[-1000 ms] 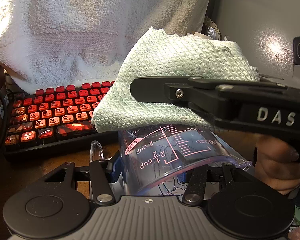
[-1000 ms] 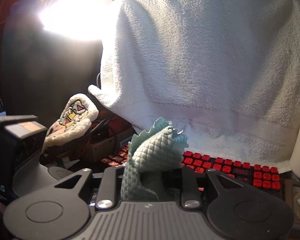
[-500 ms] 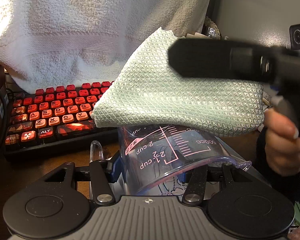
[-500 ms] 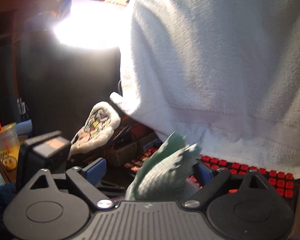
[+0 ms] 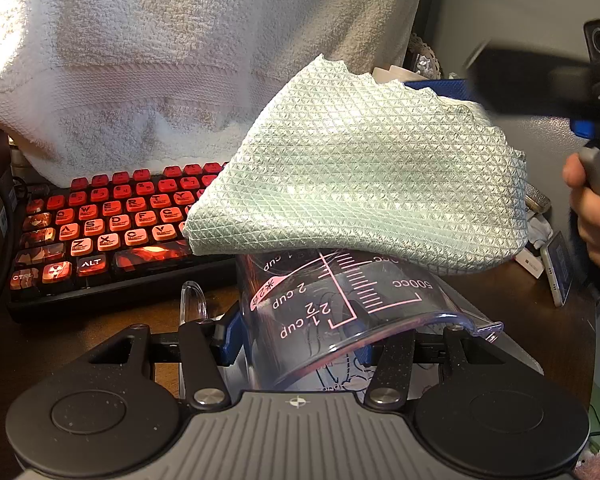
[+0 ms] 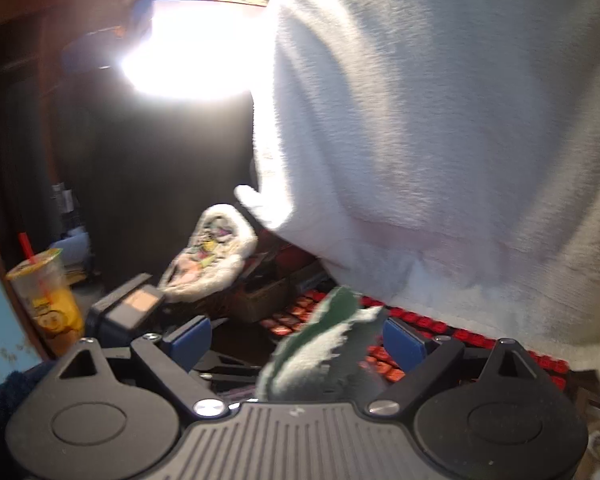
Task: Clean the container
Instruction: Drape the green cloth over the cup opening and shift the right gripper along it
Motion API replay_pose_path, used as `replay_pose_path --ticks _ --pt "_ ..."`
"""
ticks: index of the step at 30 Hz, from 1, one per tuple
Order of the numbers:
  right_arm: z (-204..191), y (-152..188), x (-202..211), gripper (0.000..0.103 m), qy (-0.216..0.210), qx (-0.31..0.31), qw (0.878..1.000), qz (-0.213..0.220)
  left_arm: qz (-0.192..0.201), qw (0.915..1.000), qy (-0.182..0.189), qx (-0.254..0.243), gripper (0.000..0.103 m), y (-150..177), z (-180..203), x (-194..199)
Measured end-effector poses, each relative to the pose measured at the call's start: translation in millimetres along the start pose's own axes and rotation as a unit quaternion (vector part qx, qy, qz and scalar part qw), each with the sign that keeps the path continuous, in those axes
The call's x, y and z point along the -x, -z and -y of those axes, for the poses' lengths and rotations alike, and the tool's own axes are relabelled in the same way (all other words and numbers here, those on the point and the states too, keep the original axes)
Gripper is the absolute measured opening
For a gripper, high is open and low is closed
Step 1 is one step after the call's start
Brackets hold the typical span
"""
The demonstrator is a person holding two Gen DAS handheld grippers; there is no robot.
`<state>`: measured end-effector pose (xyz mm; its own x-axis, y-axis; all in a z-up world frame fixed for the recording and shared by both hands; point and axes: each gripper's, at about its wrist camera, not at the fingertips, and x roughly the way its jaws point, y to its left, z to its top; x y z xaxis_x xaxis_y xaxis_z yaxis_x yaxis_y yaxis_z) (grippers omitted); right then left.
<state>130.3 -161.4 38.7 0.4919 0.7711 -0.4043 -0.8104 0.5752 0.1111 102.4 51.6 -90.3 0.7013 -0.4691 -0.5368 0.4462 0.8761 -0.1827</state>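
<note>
My left gripper (image 5: pixel 296 344) is shut on a clear plastic measuring cup (image 5: pixel 340 304) with pink markings, which it holds upside down. A pale green waffle-weave cloth (image 5: pixel 360 168) lies draped over the cup's upturned base. My right gripper (image 5: pixel 540 88) shows as a dark blur at the upper right, above and clear of the cloth. In the right wrist view, my right gripper (image 6: pixel 296 340) is open, its blue pads (image 6: pixel 188 338) wide apart. The blurred cloth (image 6: pixel 312 356) rises loose between them, touching neither pad.
A keyboard (image 5: pixel 100 232) with red keys lies on the brown desk behind the cup. A big white towel (image 5: pixel 180 60) hangs over it. A phone (image 5: pixel 558 264) lies at the right. A yellow drink cup with a straw (image 6: pixel 48 300) stands far left.
My right gripper has let go of the cloth, opened wide and pulled up and away to the right. The cloth stays draped on the cup. My left gripper has not moved.
</note>
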Motion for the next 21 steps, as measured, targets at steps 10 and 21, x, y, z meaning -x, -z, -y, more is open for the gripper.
replay_pose_path --ticks 10,21 --pt "4 -7 5 0.093 0.057 -0.005 0.996 -0.066 0.000 1.0000 0.000 0.000 0.050 0 0 0" --pt "3 -19 -10 0.093 0.042 -0.035 0.987 -0.149 0.000 1.0000 -0.001 -0.001 0.050 1 2 -1"
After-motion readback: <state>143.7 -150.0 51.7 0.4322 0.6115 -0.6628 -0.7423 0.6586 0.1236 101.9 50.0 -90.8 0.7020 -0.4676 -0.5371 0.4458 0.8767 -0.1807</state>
